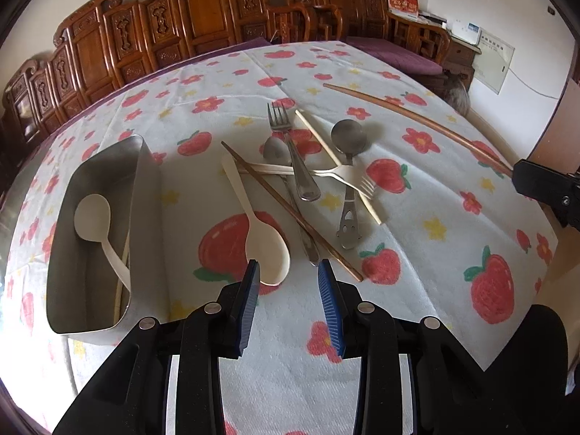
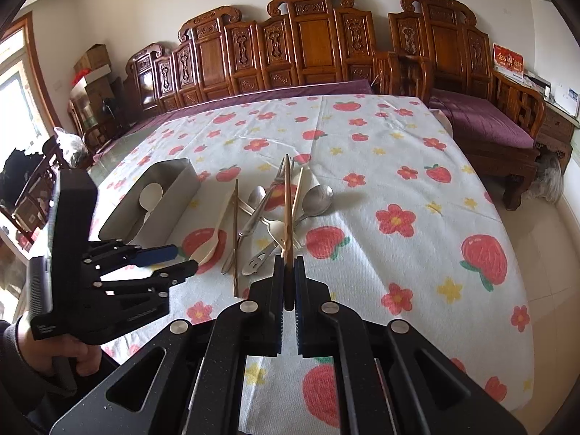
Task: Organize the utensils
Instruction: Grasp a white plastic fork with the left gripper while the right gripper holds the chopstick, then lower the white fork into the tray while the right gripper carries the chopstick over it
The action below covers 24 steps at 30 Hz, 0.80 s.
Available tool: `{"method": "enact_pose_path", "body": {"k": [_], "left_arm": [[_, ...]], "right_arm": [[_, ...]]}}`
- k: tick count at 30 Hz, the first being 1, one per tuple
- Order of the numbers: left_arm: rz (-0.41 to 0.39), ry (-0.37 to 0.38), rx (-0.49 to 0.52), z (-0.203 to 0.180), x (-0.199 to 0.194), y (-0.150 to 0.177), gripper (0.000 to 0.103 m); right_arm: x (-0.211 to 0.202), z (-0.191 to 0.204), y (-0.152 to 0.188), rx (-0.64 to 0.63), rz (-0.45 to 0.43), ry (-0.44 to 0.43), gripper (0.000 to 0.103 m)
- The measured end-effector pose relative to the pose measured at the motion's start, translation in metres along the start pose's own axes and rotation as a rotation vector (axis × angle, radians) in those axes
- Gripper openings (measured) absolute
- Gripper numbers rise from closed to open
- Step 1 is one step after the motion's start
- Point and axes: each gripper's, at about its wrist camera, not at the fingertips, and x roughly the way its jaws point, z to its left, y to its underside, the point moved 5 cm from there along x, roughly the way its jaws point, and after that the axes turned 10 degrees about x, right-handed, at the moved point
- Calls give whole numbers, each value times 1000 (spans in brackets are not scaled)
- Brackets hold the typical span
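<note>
left gripper (image 1: 289, 268): jaws apart over white spoon (image 1: 266, 244) | steel tray (image 1: 141, 188): holds white ladle spoon (image 1: 92, 217) | right gripper (image 1: 547, 185): grips brown chopstick (image 1: 417, 119)

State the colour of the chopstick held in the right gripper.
Reddish-brown chopstick, clamped in the right gripper; clearest in the right wrist view.
</note>
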Motion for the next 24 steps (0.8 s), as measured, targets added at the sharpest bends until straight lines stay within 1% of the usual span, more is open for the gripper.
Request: {"method": "enact_pose_path", "body": {"k": [4, 5, 7, 9, 10, 12, 15, 18, 22, 24], "left_arm": [[42, 3, 26, -2, 17, -4, 23], [60, 6, 43, -3, 23, -6, 20], [89, -1, 79, -4, 33, -11, 17], [105, 2, 85, -3, 39, -14, 14], [115, 6, 83, -2, 42, -14, 10], [120, 4, 83, 0, 43, -14, 8], [113, 3, 94, 1, 37, -14, 2], [96, 35, 85, 5, 21, -14, 1], [65, 41, 85, 9, -2, -12, 1], [40, 50, 67, 13, -18, -11, 1]], "right_arm": [[6, -5, 2, 20, 25, -11, 6], [7, -6, 3, 24, 31, -12, 6], [10, -9, 4, 32, 39, -10, 6], [12, -12, 6, 40, 48, -7, 6], [13, -12, 7, 43, 51, -7, 6], [14, -13, 8, 45, 57, -9, 6], [15, -12, 11, 52, 65, -18, 6], [14, -9, 14, 40, 68, -21, 6], [12, -2, 15, 30, 66, -32, 6], [8, 3, 15, 20, 60, -37, 6]]}}
